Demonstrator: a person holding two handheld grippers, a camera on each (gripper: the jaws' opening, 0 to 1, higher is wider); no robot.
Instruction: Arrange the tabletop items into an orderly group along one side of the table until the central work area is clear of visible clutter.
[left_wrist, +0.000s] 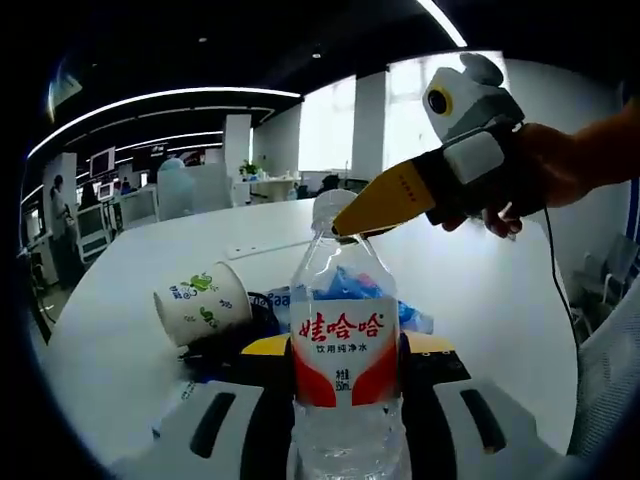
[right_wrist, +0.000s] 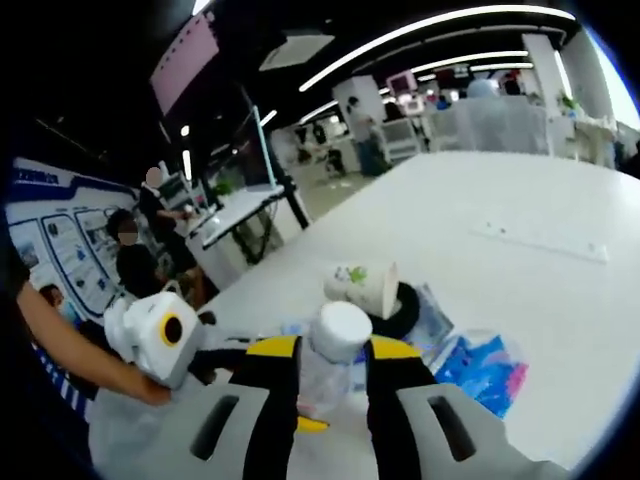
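An open-plan office with strip lights and rows of desks lies behind a broad white counter (left_wrist: 480, 290). On it, the clear water bottle (left_wrist: 345, 350) with a red and white label stands upright, and everything else is best placed from it. In the left gripper view the left gripper (left_wrist: 345, 400) has its yellow-tipped fingers (left_wrist: 265, 346) closed against the bottle's body at label height. The right gripper (left_wrist: 345, 228) reaches in at the bottle's white cap (right_wrist: 340, 328); in the right gripper view its fingers (right_wrist: 270, 348) stand on either side of the cap, close to it, though whether they press on it cannot be told.

Just behind the bottle a paper cup (left_wrist: 203, 300) with green print lies on its side, next to a black ring-shaped thing (right_wrist: 405, 308). Blue plastic wrappers (right_wrist: 485, 368) lie beside that, also behind the bottle.

The step in hand looks like carrying the bottle to the chosen side. The next move calls for a steady, upright carry, then setting it down near the edge so the cup and wrappers can be gathered alongside it.
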